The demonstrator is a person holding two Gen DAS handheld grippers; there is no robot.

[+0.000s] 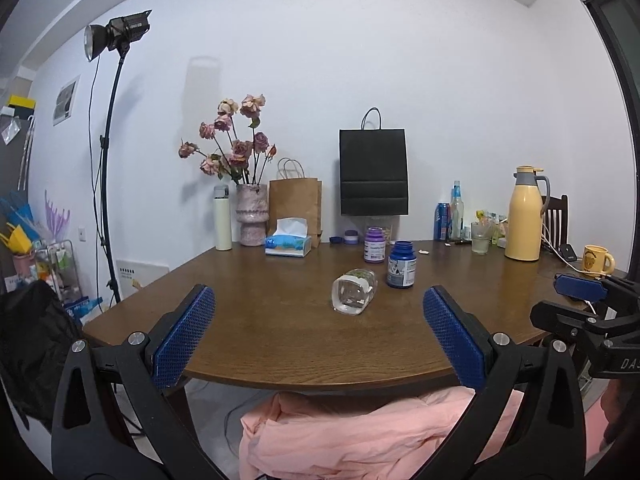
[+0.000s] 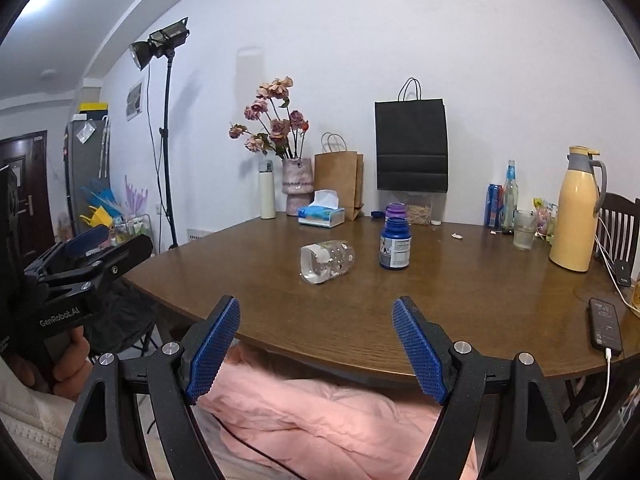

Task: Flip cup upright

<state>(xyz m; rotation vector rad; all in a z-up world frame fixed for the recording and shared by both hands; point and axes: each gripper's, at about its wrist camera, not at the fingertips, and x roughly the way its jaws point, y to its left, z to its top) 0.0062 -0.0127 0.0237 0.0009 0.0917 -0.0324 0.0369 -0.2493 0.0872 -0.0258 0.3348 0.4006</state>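
Observation:
A clear plastic cup [image 1: 354,291] lies on its side in the middle of the brown wooden table [image 1: 260,320], its open mouth toward me; the right wrist view shows the same cup [image 2: 326,260] tipped over. My left gripper [image 1: 320,332] is open, held at the table's near edge, well short of the cup, with nothing between its blue pads. My right gripper [image 2: 316,344] is open too, also back at the near edge with nothing in it. Each gripper appears at the side of the other's view.
A blue jar [image 1: 401,265] stands just right of the cup, a purple jar [image 1: 375,244] behind it. Along the back wall: vase of dried roses [image 1: 251,214], tissue box [image 1: 288,242], paper bags, yellow thermos [image 1: 525,214], glass. A phone [image 2: 605,330] charges at right. Pink fabric [image 1: 360,432] lies below.

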